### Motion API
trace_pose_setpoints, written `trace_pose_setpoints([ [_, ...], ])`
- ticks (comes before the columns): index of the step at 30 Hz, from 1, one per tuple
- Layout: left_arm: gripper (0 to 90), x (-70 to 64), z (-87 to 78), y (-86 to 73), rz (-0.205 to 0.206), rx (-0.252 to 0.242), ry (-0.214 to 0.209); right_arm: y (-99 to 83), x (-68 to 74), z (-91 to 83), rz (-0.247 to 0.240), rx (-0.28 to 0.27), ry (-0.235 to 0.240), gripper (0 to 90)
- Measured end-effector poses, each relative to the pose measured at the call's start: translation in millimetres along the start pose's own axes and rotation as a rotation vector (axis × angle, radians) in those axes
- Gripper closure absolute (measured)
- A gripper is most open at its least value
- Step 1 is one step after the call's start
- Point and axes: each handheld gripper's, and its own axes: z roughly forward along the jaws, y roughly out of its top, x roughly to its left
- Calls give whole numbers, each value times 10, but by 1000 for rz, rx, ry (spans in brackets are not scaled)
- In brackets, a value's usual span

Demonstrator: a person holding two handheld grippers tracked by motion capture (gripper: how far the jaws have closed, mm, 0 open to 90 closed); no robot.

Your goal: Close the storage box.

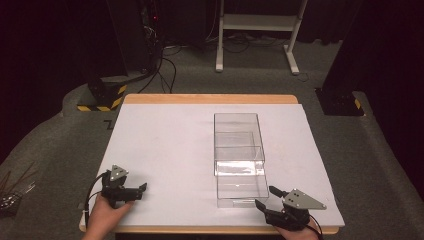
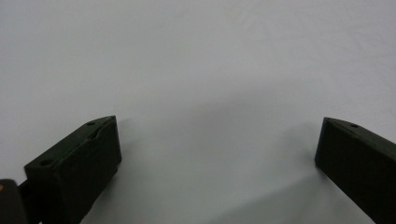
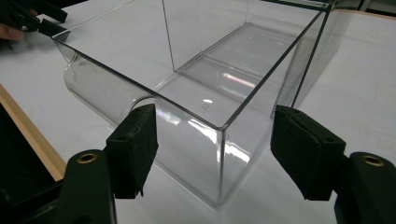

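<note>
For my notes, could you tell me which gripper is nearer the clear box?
The right gripper: its open jaws flank the box's near corner; the left gripper sits apart.

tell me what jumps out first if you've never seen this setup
The clear plastic drawer box stands out first, sitting right of centre on the white table, its inner drawer pulled partly out toward the person. The right gripper sits just off that drawer's near right corner with jaws open. The left gripper rests apart at the table's near left, also open, over bare surface.
</note>
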Motion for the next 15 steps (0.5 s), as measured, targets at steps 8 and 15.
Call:
trace_pose_setpoints([
  [8, 5, -1, 0, 0, -1, 0, 0, 16, -8, 53, 10, -14, -22, 314],
  [15, 5, 0, 0, -1, 0, 0, 0, 38, 15, 130, 15, -13, -43, 283],
])
